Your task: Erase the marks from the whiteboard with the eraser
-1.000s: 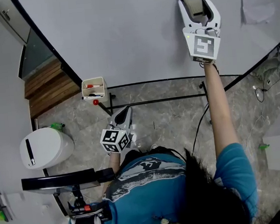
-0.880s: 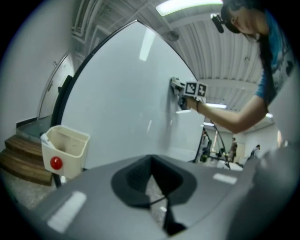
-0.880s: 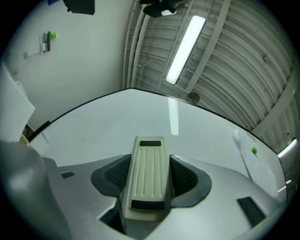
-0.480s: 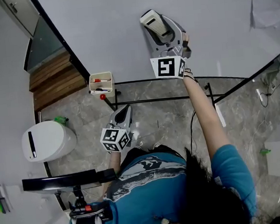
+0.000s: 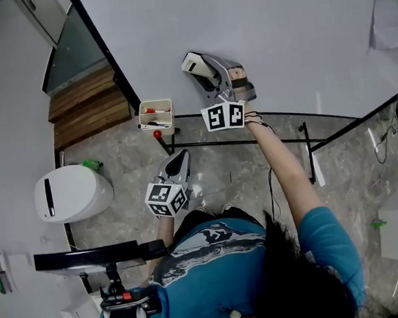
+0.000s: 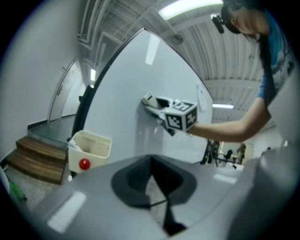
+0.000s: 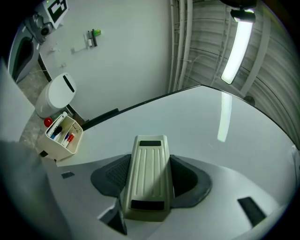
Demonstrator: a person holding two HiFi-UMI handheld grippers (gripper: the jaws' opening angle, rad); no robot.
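Right gripper view gives the clearest reading: the cream, ribbed eraser [image 7: 148,180] is pinched between the two jaws of the right gripper [image 5: 207,72], its long axis running straight out along them and its back facing the camera, so the wiping face looks to lie flat toward the whiteboard [image 7: 211,131]. No marks can be made out on the stretch of board ahead of it; only a light strip's reflection crosses the surface. A cream marker holder [image 7: 63,133] with red and blue pens hangs at the board's lower edge, off to the eraser's left and near it but not touching. From the head view, the eraser sits low on the board near its left side, so nearly all the open surface lies up and to the person's right, which is probably where any next stroke must travel, with the eraser's broad side leading. The left gripper [image 5: 178,161] hangs low by the person's body, well apart from the board, its jaws pressed together on nothing; the right one is plainly the working hand.
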